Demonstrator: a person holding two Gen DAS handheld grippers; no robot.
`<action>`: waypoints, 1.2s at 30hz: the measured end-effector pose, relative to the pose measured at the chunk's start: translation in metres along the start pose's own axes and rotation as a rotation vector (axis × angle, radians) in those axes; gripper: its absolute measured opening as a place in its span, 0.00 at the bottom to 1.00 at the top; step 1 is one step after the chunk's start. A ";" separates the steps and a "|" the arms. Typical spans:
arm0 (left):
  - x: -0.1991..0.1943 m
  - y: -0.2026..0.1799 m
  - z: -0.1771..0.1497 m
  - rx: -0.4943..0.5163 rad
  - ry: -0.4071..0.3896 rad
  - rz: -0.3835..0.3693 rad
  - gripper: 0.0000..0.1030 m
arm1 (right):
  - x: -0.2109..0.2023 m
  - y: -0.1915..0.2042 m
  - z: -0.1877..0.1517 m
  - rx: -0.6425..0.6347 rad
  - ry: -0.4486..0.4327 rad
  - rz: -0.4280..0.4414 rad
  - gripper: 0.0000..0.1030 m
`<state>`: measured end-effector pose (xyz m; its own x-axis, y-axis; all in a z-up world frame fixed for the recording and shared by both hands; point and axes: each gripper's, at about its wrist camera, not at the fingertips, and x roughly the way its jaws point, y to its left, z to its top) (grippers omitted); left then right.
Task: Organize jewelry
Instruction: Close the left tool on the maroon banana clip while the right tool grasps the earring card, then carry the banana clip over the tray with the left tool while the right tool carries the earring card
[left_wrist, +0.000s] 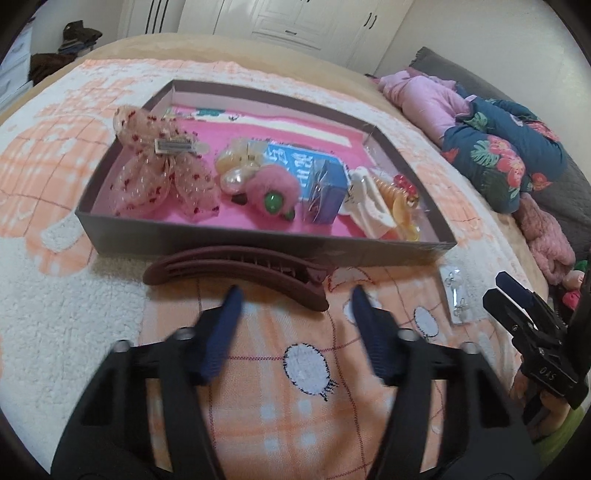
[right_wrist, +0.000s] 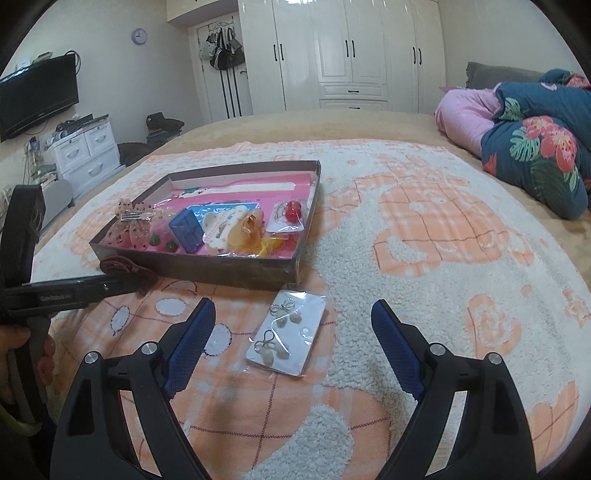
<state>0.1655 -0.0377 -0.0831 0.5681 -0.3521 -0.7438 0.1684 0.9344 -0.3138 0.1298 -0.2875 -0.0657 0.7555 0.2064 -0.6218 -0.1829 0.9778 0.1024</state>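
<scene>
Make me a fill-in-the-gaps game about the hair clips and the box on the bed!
1. The long maroon hair clip lies on the blanket, ____ the box.
2. The packet of earrings lies in front of the ____ gripper.
3. The blue carton sits ____ the box.
4. The jaws of the left gripper hold ____.

Missing words: outside; right; inside; nothing

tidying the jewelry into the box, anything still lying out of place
Two things lie outside the box, on the blanket: a dark red hair clip against its near wall, and a clear packet of earrings by the near right corner.
</scene>
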 end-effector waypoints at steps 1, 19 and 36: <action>0.001 -0.001 0.000 0.001 0.003 0.005 0.39 | 0.002 0.000 -0.001 0.003 0.004 0.003 0.81; -0.009 0.006 -0.016 0.019 0.048 -0.013 0.07 | 0.036 0.010 -0.006 0.026 0.113 -0.014 0.81; -0.061 0.046 -0.044 -0.026 0.023 -0.038 0.02 | 0.020 0.050 -0.015 -0.146 0.083 0.080 0.42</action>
<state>0.1034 0.0245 -0.0783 0.5433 -0.3889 -0.7440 0.1683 0.9187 -0.3573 0.1262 -0.2347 -0.0850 0.6815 0.2738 -0.6787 -0.3347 0.9413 0.0438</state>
